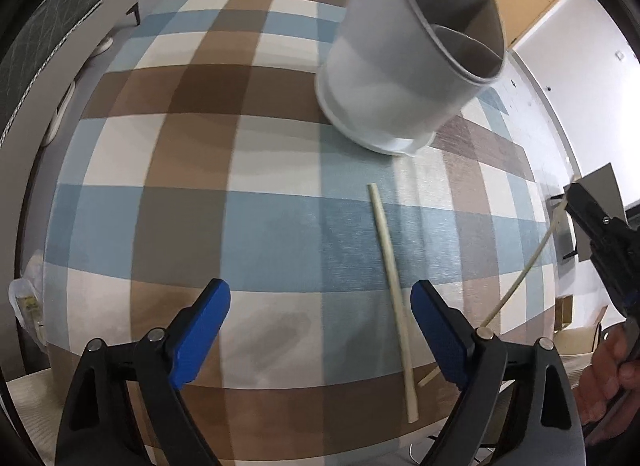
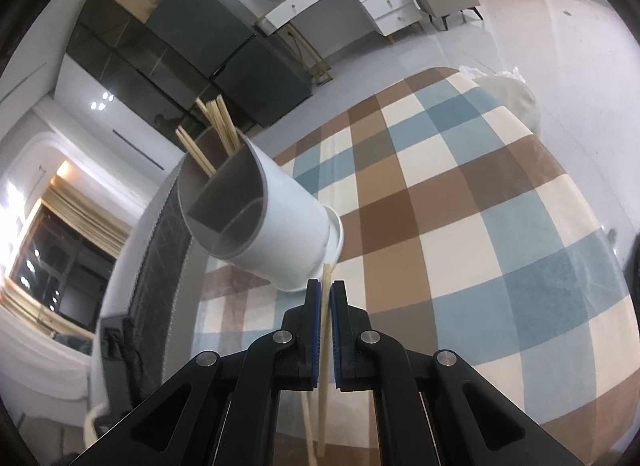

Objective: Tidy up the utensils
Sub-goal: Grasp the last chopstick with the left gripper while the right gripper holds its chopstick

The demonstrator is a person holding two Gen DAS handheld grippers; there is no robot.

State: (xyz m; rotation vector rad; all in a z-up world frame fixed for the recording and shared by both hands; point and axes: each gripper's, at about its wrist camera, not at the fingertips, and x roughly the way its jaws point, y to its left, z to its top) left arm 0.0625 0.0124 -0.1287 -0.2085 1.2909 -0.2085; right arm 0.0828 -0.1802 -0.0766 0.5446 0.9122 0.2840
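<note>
Here, left wrist view: the left tool (image 1: pixel 320 330) hangs over the table (image 1: pixel 120 185), which is covered in a woven check cloth of blue, brown and cream squares. Its blue ribbed pads stand wide apart with nothing pressed between them. A pale, round-section loose chopstick (image 1: pixel 390 286) lies flat on the cloth, its near end just inside the right pad. Farther off, right of centre, stands a grey-white plastic utensil holder (image 1: pixel 400 77), cylindrical, smooth, with an inner divider and a wider base ring. At the right edge the right tool (image 1: pixel 576 195) is seen clamped on a thin held chopstick (image 1: pixel 524 270), a hand (image 1: pixel 608 378) below it.

Right wrist view: the right tool (image 2: pixel 327 294) has its blue pads closed on the held chopstick (image 2: pixel 325 338), which runs lengthwise between them, its tip just beside the holder's base. The utensil holder (image 2: pixel 280 225) already carries several chopsticks (image 2: pixel 216 125) in its far compartment; the near compartments look bare.
</note>
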